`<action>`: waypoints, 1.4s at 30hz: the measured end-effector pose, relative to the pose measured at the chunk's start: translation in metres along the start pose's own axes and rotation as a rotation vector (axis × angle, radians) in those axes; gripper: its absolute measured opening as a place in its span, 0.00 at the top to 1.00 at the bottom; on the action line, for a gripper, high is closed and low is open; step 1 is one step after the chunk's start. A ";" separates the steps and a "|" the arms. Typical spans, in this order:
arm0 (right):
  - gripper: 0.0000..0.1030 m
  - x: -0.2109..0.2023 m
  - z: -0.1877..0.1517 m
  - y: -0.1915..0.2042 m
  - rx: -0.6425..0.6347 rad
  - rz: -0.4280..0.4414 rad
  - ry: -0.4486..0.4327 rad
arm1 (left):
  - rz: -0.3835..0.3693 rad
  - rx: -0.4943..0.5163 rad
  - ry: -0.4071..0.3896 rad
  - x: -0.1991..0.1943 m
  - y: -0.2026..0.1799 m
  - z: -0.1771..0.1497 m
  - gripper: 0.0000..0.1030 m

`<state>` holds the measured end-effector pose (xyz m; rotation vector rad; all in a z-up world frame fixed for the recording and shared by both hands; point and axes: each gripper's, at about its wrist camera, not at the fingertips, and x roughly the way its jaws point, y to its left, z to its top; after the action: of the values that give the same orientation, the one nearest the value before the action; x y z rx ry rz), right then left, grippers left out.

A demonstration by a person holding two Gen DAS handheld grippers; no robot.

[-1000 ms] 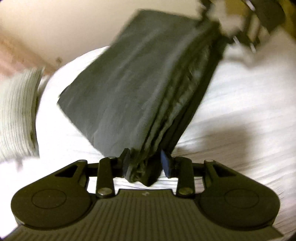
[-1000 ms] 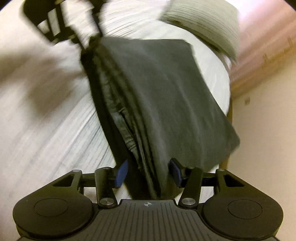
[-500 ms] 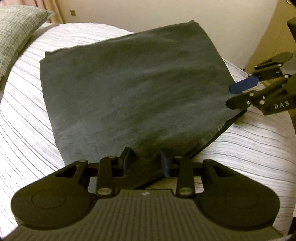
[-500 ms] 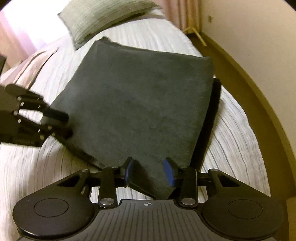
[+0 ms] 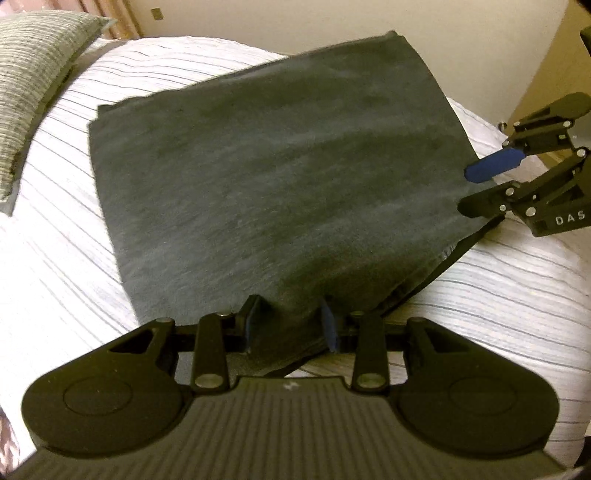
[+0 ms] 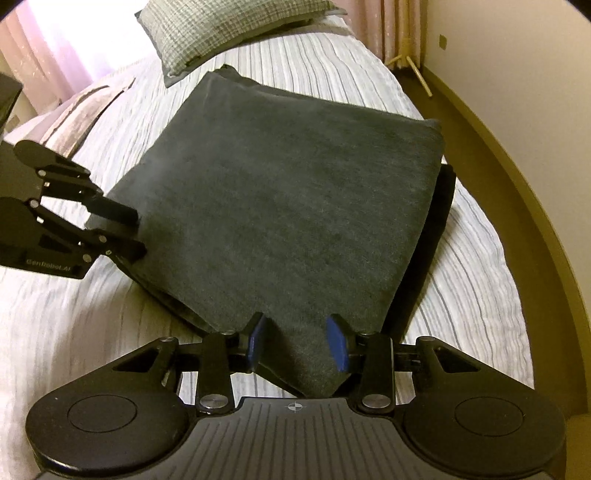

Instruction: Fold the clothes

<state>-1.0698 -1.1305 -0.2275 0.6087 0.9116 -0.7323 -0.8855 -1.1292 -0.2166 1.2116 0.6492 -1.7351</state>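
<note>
One folded dark grey garment (image 5: 280, 177) lies flat on the striped bedspread (image 5: 66, 258), with one checked pillow (image 6: 229, 26) beyond it. Two grippers: the left gripper (image 5: 291, 325) and right gripper (image 6: 299, 341) each stand parted around a near corner, cloth between the fingers, not pinched.

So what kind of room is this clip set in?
Most likely a bedroom: a striped bedspread over a bed, a checked pillow at its far end, and pink curtains behind.
</note>
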 end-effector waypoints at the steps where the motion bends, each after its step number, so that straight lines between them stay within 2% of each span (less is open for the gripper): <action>1: 0.62 -0.005 0.001 0.002 0.000 -0.006 0.000 | 0.010 -0.003 -0.002 -0.005 -0.001 0.000 0.69; 4: 0.61 -0.018 -0.001 0.008 0.030 -0.027 0.010 | 0.026 -0.050 0.001 -0.026 0.002 -0.010 0.64; 5: 0.57 -0.023 -0.004 0.010 0.057 -0.030 0.017 | 0.030 -0.076 0.002 -0.032 0.002 -0.015 0.64; 7: 0.42 -0.033 -0.013 0.017 0.130 -0.023 0.033 | 0.037 -0.133 0.000 -0.047 0.004 -0.026 0.54; 8: 0.42 -0.041 -0.019 0.022 0.168 -0.013 0.032 | 0.038 -0.163 -0.002 -0.056 0.004 -0.033 0.52; 10: 0.42 -0.056 -0.031 0.032 0.240 0.005 0.029 | 0.039 -0.221 -0.012 -0.074 0.003 -0.048 0.40; 13: 0.40 -0.081 -0.047 0.054 0.278 0.003 0.013 | 0.027 -0.281 -0.044 -0.102 -0.003 -0.070 0.26; 16: 0.22 -0.106 -0.057 0.074 0.318 -0.015 -0.013 | 0.012 -0.317 -0.090 -0.131 -0.008 -0.092 0.20; 19: 0.21 -0.132 -0.064 0.097 0.336 -0.040 -0.054 | -0.004 -0.354 -0.135 -0.159 -0.013 -0.114 0.13; 21: 0.18 -0.148 -0.069 0.114 0.343 -0.067 -0.084 | -0.014 -0.378 -0.166 -0.179 -0.017 -0.129 0.11; 23: 0.09 -0.164 -0.074 0.131 0.350 -0.093 -0.114 | -0.024 -0.402 -0.196 -0.198 -0.020 -0.144 0.11; 26: 0.08 -0.185 -0.086 0.158 0.391 -0.112 -0.146 | -0.049 -0.438 -0.235 -0.227 -0.027 -0.165 0.10; 28: 0.07 -0.198 -0.094 0.173 0.427 -0.120 -0.160 | -0.046 -0.431 -0.243 -0.244 -0.032 -0.175 0.01; 29: 0.07 -0.205 -0.098 0.180 0.444 -0.126 -0.168 | -0.041 -0.423 -0.245 -0.252 -0.035 -0.179 0.02; 31: 0.01 -0.220 -0.107 0.195 0.473 -0.143 -0.194 | -0.032 -0.409 -0.250 -0.269 -0.040 -0.187 0.02; 34: 0.01 -0.236 -0.116 0.215 0.491 -0.173 -0.213 | -0.022 -0.400 -0.255 -0.289 -0.046 -0.199 0.02; 38: 0.01 -0.247 -0.119 0.237 0.453 -0.200 -0.214 | -0.002 -0.408 -0.258 -0.303 -0.053 -0.205 0.02; 42: 0.01 -0.254 -0.116 0.242 0.420 -0.230 -0.223 | 0.011 -0.407 -0.263 -0.307 -0.061 -0.206 0.02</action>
<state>-1.0415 -0.8222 -0.0258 0.7794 0.6280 -1.1914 -0.8090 -0.8210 -0.0169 0.6924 0.7853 -1.6169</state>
